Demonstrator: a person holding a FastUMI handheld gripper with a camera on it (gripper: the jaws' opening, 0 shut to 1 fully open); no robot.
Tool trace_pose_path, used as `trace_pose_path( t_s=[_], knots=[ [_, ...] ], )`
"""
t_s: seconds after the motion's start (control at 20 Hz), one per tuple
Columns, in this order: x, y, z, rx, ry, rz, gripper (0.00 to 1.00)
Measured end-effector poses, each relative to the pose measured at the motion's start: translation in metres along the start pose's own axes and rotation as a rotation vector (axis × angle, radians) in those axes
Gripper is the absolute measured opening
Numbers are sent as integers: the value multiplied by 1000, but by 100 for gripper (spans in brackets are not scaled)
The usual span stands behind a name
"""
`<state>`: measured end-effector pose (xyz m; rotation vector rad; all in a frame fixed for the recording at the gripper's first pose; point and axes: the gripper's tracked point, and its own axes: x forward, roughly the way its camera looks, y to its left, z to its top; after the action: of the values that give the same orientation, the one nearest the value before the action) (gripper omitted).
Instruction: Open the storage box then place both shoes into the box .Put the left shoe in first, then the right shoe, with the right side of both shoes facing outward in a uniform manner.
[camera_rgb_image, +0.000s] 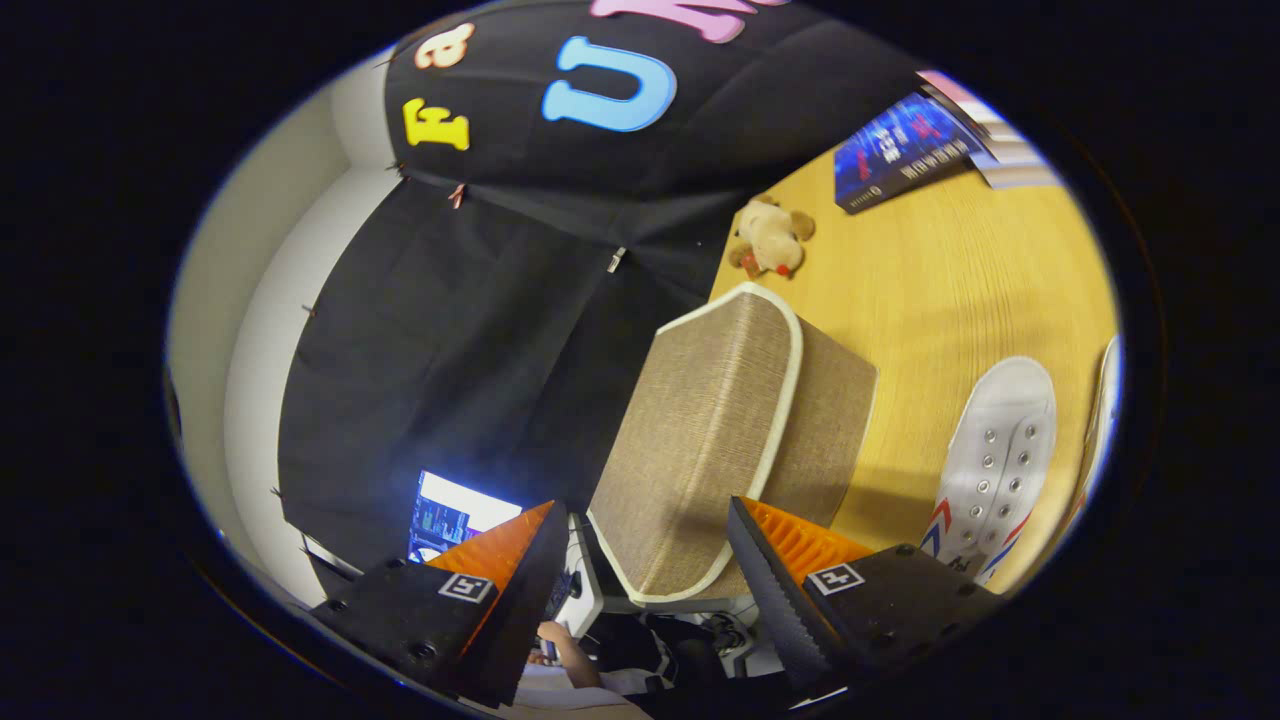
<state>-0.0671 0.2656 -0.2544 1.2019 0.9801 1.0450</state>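
**Now: fingers apart, box lid between them**

Right, your gripper (650, 560) has its fingers spread wide, and neither one presses on anything. Between them, and reaching just ahead of them, you've got the storage box (715, 430): a woven, tan-brown fabric box with a pale piped edge running round its lid (690, 440). The lid looks closed on the box. The whole view is rolled over, so the box seems to lean across the picture, with its near corner sitting in the gap between your fingers. Whether either finger touches it, I cannot tell.

Off beside your right finger, a white shoe (995, 460) lies on the wooden bench (950, 290), laces side up, with red and blue stripes by the heel end. Just beyond it, a second white shoe (1100, 420) shows as a sliver at the rim. Both shoes are outside the box, near it but apart from it.

Past the box, a small tan plush toy (770, 240) rests on the bench near its edge. Further on, a dark blue book (900, 150) lies flat, with a stack of other books (1000, 140) next to it.

By your left finger, a lit screen (450, 515) glows, and a person's arm (570, 655) shows low between the fingers.
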Motion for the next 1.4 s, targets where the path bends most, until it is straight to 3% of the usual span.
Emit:
trace_pose_path(
  t_s=[0.5, 0.65, 0.7, 0.75, 0.85, 0.9, 1.05, 1.4],
  knots=[
    [39, -33, -20, 264, 83, 190, 97],
    [40, -27, -20, 305, 91, 257, 92],
    [38, -25, -18, 316, 91, 281, 79],
    [38, -24, -22, 311, 96, 293, 74],
    [36, -40, -21, 318, 75, 260, 30],
    [35, -33, -18, 323, 55, 282, 8],
    [23, 1, -1, 324, 1, 362, 5],
    [29, 86, 19, 193, -46, 368, 5]
  ],
)
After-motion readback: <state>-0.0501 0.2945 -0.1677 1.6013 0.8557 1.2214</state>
